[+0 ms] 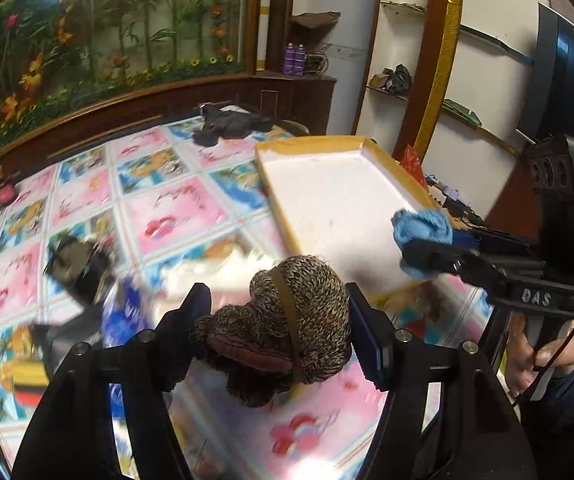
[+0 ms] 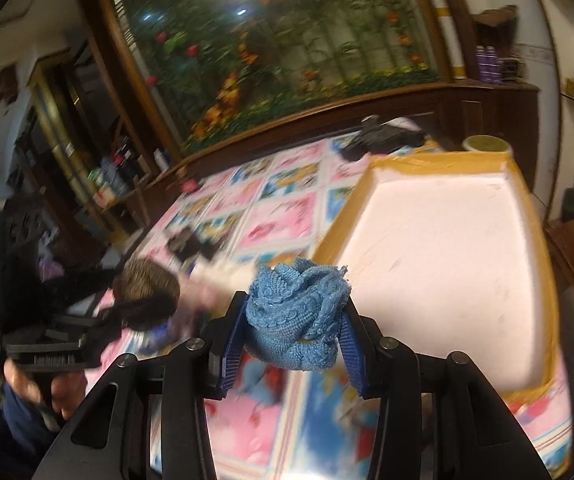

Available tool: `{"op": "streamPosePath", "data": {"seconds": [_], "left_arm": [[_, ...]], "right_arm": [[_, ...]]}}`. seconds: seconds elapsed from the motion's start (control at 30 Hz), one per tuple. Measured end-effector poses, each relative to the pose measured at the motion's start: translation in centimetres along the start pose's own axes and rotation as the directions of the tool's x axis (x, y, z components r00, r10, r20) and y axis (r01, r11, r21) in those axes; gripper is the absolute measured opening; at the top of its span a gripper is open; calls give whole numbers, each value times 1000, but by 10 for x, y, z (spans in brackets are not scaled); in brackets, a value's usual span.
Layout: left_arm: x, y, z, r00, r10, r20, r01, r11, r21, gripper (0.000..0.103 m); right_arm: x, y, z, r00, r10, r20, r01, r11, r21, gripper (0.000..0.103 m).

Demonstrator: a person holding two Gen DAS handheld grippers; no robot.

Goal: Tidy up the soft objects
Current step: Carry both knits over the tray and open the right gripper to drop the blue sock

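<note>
Left tool (image 1: 279,316) is clamped on a brown speckled knitted sock bundle (image 1: 287,320), held up above the bench covered in a pink and blue cartoon-print cloth (image 1: 175,212), just short of the near corner of the shallow white foam tray with a yellow-taped rim (image 1: 327,200). Over to the right tool (image 2: 293,320): its blue-padded fingers (image 2: 233,348) pinch a balled-up blue knitted cloth (image 2: 295,320), hanging over the tray's near left edge. The left camera catches that blue cloth (image 1: 421,236) from the side, over the tray's right rim, and the bare hand (image 1: 539,360) gripping the right handle; the right camera shows the tray's full white floor (image 2: 447,260) and the other hand (image 2: 47,388), which the left view cannot. Now the murky bits: a black flat object (image 1: 75,272) near the bench's left edge is motion-smeared and unreadable, the dark heap (image 1: 231,124) at the far edge could be cloth or gear, cannot tell, and the bench's near edge is cut off behind both tools' black frames.
</note>
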State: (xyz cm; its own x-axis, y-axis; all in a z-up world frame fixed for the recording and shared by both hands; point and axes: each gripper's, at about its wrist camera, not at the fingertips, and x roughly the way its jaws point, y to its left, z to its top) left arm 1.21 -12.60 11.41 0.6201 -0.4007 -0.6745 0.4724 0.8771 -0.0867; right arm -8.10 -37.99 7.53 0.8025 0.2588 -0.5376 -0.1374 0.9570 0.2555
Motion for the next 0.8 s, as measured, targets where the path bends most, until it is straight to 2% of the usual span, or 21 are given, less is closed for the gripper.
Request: {"op": "streamPosePath", "data": {"seconds": [0.13,0.2,0.27,0.4,0.47,0.57,0.7,0.8], "left_arm": [[30,-15,42,1000,-4,-21,4,1000,-1,66],[46,-20,62,999,-6,-35,6,1000,-8,66],[64,-25,79,999,-15,-48,14,1000,-15,66],[112,-32,108,997,-9,-79,6,999,-42,66],[137,-33,116,995,16,-96,-22,998,-61,66],[175,-31,124,989,22,-144,-35,995,-90,66],[208,-30,127,984,28,-177,-49,992,-112,66],[224,-27,129,984,33,-175,-56,990,-128,66]], "right_arm": [[9,-30,46,996,-82,44,76,990,117,43],[24,-46,68,993,-115,26,109,977,183,43],[41,-62,87,995,-101,23,92,964,251,43],[84,-94,112,991,-137,-5,129,921,367,43],[109,-109,116,989,-142,-38,145,900,411,43],[136,-122,115,988,-135,-80,156,888,433,43],[147,-139,129,984,-148,-100,176,899,400,43],[159,-139,135,972,-202,-119,232,899,371,43]]}}
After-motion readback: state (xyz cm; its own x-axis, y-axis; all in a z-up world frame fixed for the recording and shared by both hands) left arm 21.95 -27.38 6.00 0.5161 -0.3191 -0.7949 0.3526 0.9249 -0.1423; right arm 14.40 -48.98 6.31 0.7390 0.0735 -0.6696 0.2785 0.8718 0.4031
